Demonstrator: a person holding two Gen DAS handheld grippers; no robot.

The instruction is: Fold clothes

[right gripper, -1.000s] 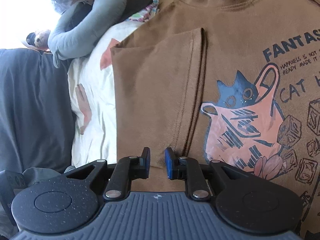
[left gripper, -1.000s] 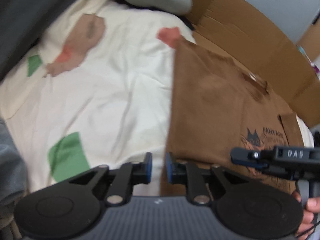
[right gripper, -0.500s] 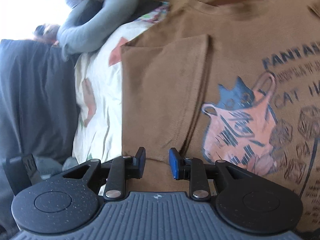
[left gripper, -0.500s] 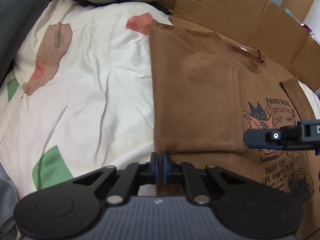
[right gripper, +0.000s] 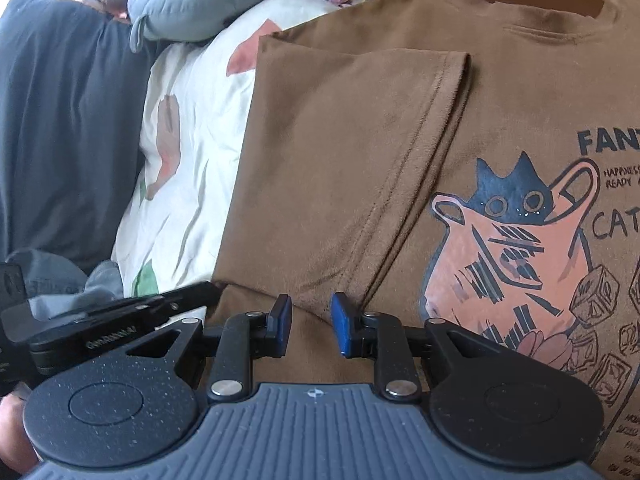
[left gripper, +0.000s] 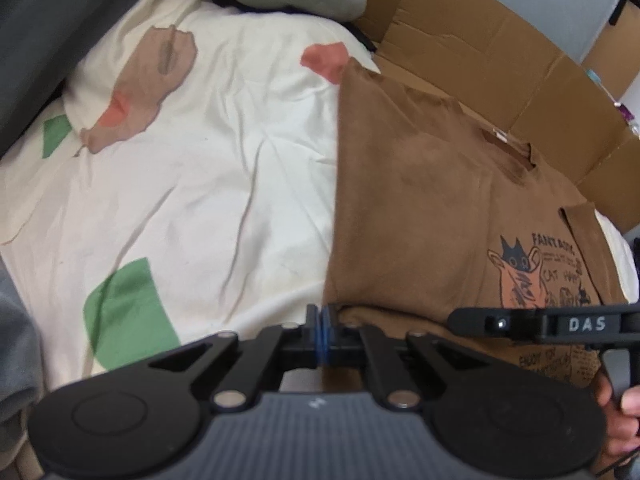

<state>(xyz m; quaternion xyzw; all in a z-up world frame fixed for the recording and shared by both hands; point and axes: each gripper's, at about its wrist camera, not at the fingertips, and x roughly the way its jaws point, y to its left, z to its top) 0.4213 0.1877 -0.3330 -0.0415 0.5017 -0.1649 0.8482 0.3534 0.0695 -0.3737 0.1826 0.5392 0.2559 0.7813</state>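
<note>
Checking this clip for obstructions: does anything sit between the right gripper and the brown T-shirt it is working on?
Nothing visible does. The right gripper hangs open directly over the brown T-shirt, with only shirt fabric showing between its pads, which have just been opening. The folded-in sleeve lies ahead of it. The left gripper is off to its side, shut.

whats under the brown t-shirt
The brown t-shirt lies on a cream patterned bedsheet, its collar end on flattened cardboard. What's beneath its middle is covered.
</note>
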